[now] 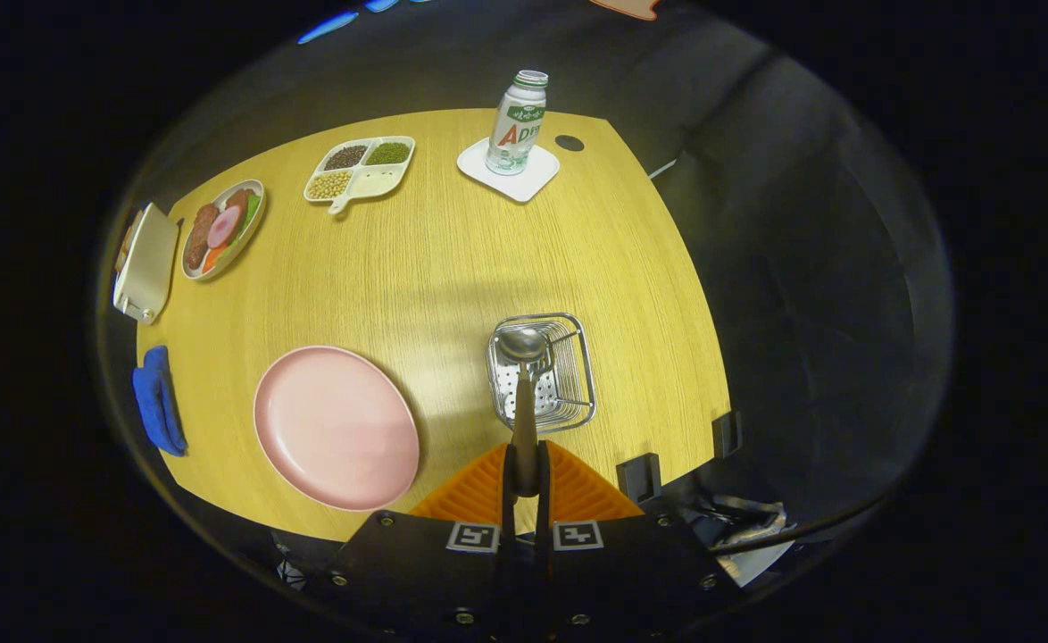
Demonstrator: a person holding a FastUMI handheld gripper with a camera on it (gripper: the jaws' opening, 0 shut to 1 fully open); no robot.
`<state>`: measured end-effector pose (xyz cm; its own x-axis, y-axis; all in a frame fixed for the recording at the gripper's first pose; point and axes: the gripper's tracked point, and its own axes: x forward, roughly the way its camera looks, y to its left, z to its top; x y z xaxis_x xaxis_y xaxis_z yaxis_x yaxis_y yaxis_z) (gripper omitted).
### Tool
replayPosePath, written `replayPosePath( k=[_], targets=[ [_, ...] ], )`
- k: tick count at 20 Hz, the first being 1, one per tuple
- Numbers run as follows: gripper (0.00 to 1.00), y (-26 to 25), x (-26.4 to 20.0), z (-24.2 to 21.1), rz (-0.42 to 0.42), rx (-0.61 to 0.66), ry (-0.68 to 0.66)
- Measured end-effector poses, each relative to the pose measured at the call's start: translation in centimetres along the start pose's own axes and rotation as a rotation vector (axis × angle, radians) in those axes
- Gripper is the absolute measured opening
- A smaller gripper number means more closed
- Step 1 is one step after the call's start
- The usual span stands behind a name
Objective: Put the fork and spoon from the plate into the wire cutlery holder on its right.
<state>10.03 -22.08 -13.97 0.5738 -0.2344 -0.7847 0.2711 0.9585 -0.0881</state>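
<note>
My gripper (525, 478) is shut on the dark handle of a spoon (524, 375), held between the orange fingers (479, 491). The spoon points ahead, and its shiny bowl hangs over the left part of the wire cutlery holder (569, 375). The holder stands on the wooden table just beyond my fingers. A perforated metal piece shows inside the holder under the spoon; I cannot tell what it is. The pink plate (336, 427) lies to the left of the holder with nothing on it.
Farther back stand a bottle (517, 123) on a white coaster (508, 170), a divided dish of beans (361, 170) and a plate of food (222, 229). A cream box (145, 263) and a blue cloth (158, 400) lie at the table's left edge. Black clamps (638, 477) sit on the near right edge.
</note>
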Motion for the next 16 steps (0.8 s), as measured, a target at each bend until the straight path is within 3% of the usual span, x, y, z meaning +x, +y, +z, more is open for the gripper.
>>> replayPosePath(
  k=[16],
  targets=[
    [0.14, -0.58, -0.4, 0.01, 0.007, 0.007, -0.026]
  ],
)
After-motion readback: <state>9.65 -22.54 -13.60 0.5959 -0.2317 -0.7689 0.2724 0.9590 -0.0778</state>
